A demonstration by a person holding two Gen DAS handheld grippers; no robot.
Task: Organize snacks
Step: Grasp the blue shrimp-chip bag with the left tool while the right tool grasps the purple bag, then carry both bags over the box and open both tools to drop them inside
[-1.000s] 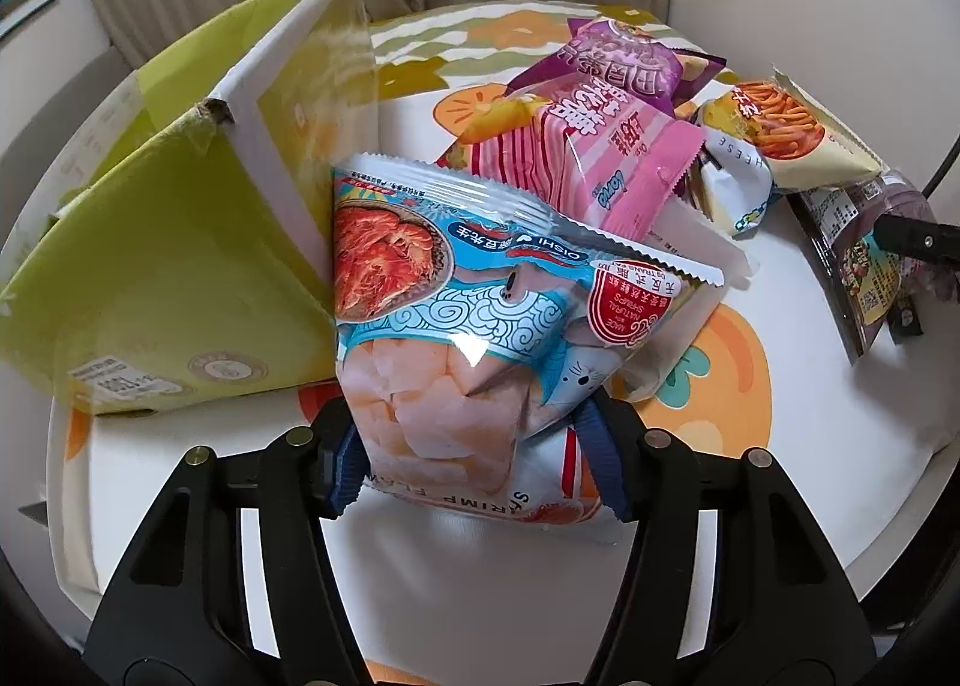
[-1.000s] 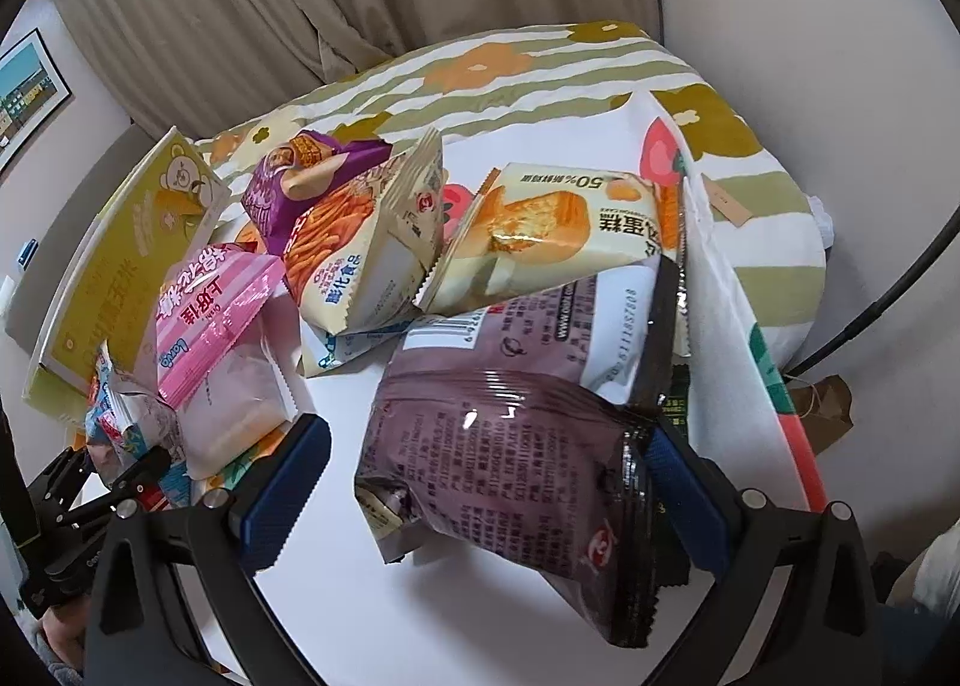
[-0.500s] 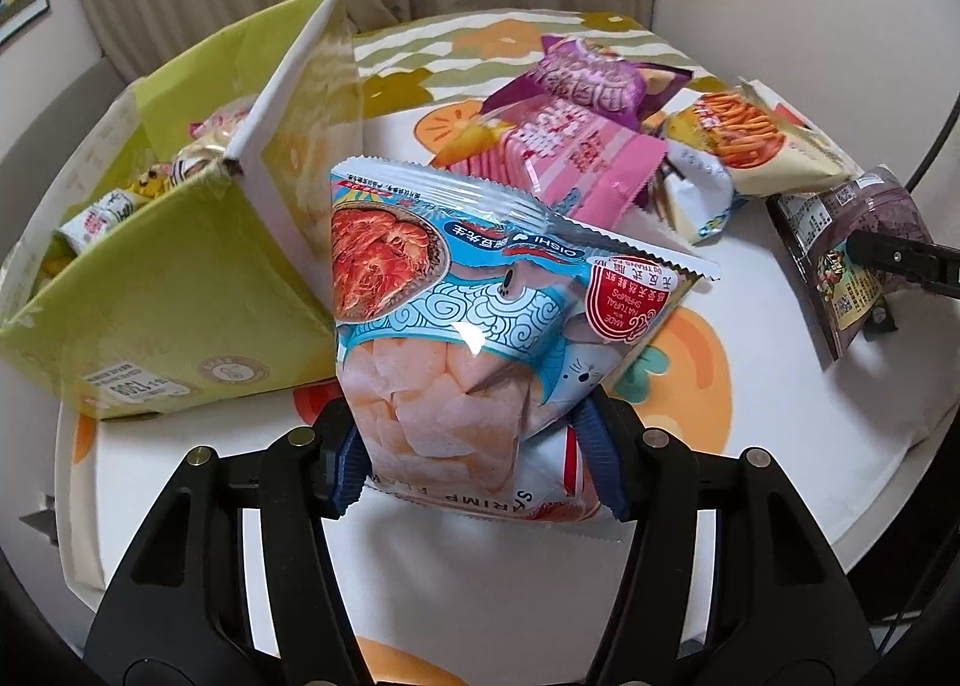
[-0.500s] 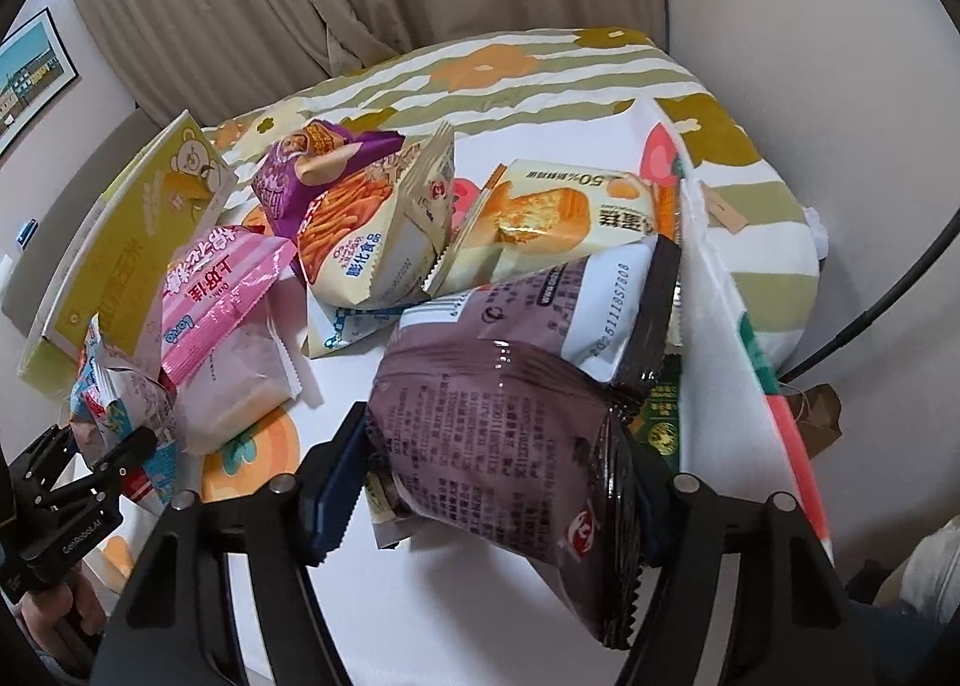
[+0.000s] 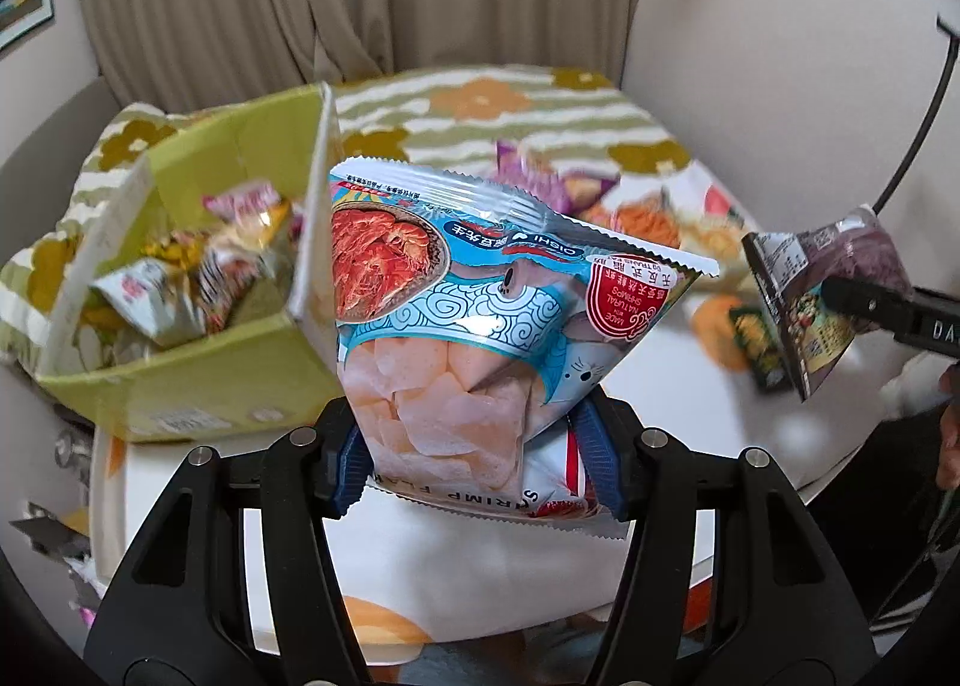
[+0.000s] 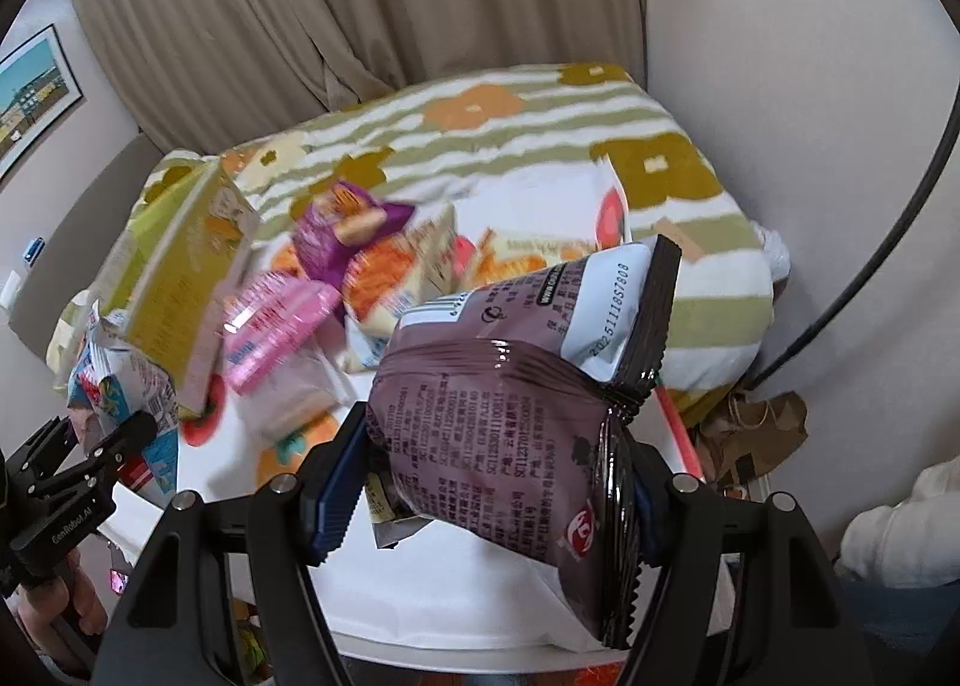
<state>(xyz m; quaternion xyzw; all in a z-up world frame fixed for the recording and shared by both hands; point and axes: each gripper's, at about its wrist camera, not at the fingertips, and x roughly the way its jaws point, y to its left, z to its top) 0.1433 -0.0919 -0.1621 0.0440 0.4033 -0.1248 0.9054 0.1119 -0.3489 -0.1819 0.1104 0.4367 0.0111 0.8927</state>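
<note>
Beige pleated curtains (image 6: pixel 372 8) hung across the back of the room, between plain pale walls (image 6: pixel 792 44). A framed picture (image 6: pixel 30 95) hung on the left wall. Below the curtains lay a cushion (image 6: pixel 540 140) striped green and white, with orange and olive flowers.

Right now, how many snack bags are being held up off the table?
2. The shrimp chips bag is clamped in the left gripper, beside the green box. The dark purple snack bag is clamped in the right gripper.

Right hand-held gripper (image 6: pixel 480 482) clamping dark purple snack bag (image 6: pixel 510 434), green box (image 6: pixel 180 278) behind
</note>
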